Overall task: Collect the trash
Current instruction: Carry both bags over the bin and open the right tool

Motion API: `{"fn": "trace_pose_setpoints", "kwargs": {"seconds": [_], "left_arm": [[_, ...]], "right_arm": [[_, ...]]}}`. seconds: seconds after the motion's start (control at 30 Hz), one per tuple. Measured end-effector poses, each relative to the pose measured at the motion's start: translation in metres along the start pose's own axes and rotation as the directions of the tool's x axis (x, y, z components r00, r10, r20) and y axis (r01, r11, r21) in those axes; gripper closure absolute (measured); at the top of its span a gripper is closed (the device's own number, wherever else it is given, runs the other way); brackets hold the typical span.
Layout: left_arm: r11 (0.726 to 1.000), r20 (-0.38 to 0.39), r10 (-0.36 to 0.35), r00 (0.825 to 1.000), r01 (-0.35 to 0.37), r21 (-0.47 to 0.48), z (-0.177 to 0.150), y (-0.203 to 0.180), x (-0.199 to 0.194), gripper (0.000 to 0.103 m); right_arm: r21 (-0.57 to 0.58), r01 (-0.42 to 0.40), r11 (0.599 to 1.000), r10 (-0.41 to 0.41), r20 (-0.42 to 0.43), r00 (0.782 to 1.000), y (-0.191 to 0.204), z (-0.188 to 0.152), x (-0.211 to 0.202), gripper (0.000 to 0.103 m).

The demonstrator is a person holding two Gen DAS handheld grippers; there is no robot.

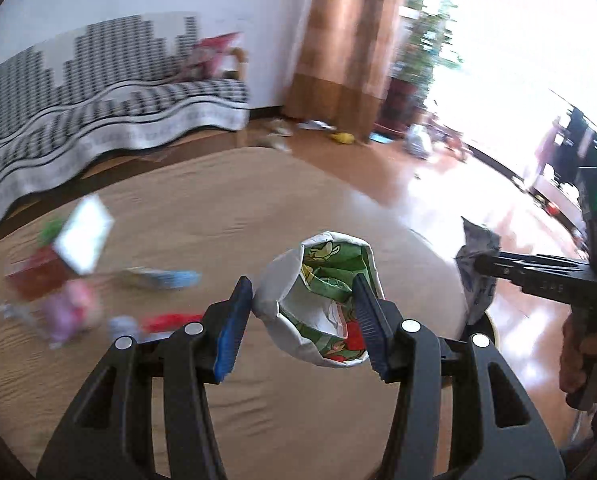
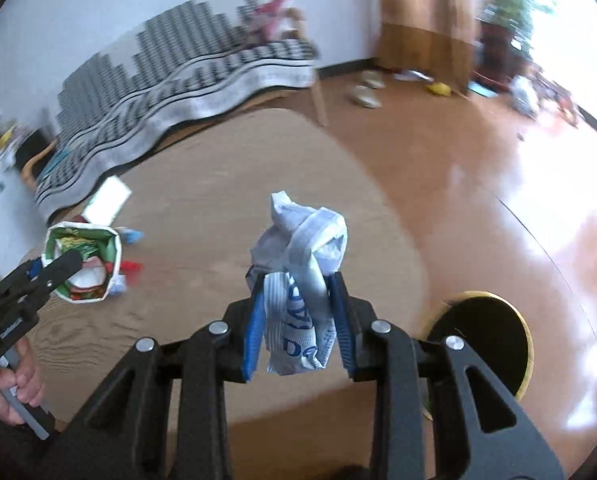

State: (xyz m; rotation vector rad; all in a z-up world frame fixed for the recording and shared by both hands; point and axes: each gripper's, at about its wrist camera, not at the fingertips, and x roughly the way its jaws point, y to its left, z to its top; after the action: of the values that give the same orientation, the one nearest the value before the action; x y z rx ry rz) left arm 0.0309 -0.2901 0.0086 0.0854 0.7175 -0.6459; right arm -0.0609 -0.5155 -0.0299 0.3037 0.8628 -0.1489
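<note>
My left gripper (image 1: 302,284) is shut on a crumpled white carton (image 1: 282,276) with a green cartoon print inside, and holds it above the tan round table (image 1: 218,208). The carton (image 2: 78,240) and the left gripper (image 2: 70,260) also show at the left of the right wrist view. My right gripper (image 2: 298,280) is shut on a scrunched white and blue wrapper (image 2: 306,232), with both pads pressing its sides. That wrapper (image 1: 478,240) and the right gripper (image 1: 482,266) appear at the right edge of the left wrist view. More litter lies on the table: a white card (image 2: 108,200), a blue wrapper (image 1: 166,278), and red and pink scraps (image 1: 74,304).
A round black bin with a gold rim (image 2: 526,360) stands on the shiny wood floor just right of the table. A sofa under a black and white cover (image 1: 98,104) runs along the wall. Small items lie on the floor near the curtain (image 1: 346,40) and a potted plant (image 1: 422,52).
</note>
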Motion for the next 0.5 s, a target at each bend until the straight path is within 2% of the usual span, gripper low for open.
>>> {"fn": "trace_pose_setpoints", "kwargs": {"seconds": [0.13,0.3,0.5], "left_arm": [[0.993,-0.029,-0.092,0.995,0.094,0.068,-0.006,-0.066,0.030,0.052],[0.974,-0.073,-0.181,0.981,0.189,0.126,-0.013,-0.131,0.063,0.052],[0.956,-0.121,-0.221,0.968,0.240,0.167,-0.024,-0.173,0.093,0.052]], "right_arm": [[0.093,0.066,0.993,-0.064,-0.024,0.998,-0.074,-0.022,-0.008,0.072],[0.202,0.125,0.971,-0.110,-0.085,0.990,-0.142,-0.047,-0.008,0.072],[0.285,0.167,0.944,-0.115,-0.192,0.975,-0.192,-0.075,0.006,0.072]]}}
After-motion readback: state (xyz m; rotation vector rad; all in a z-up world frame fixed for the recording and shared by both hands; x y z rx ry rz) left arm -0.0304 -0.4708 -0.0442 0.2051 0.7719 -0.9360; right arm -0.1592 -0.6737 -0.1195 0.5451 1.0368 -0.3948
